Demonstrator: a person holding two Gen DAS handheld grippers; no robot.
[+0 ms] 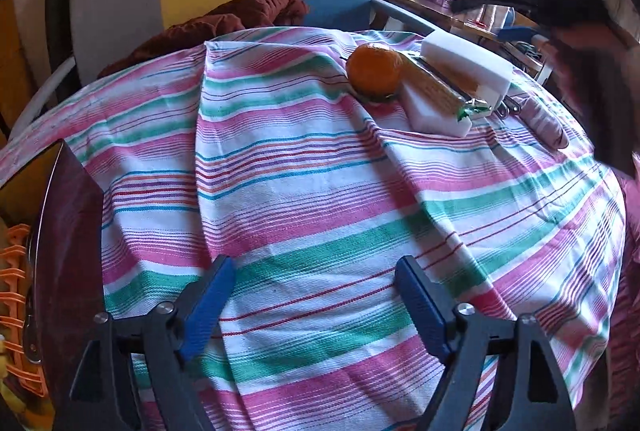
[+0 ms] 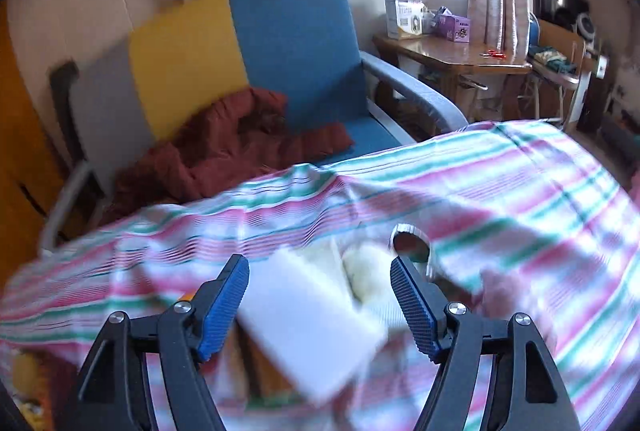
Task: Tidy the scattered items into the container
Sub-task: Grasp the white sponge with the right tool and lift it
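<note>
In the left wrist view an orange [image 1: 374, 73], a wrapped cracker pack [image 1: 436, 87] and two white foam blocks [image 1: 466, 65] lie together at the far right of the striped cloth [image 1: 304, 191]. The dark container [image 1: 66, 243] with orange items inside stands at the left edge. My left gripper [image 1: 316, 271] is open and empty over the cloth. The right gripper shows blurred above the pile [image 1: 568, 7]. In the right wrist view my right gripper [image 2: 318, 269] is open over a white foam block [image 2: 308, 327], blurred by motion. A metal ring [image 2: 414, 239] lies beside it.
A grey, yellow and blue chair [image 2: 280, 59] with a red-brown cloth [image 2: 240, 147] stands behind the table. A wooden side table [image 2: 452, 51] with boxes stands under the window at the right. A pink cloth item [image 1: 544, 121] lies right of the pile.
</note>
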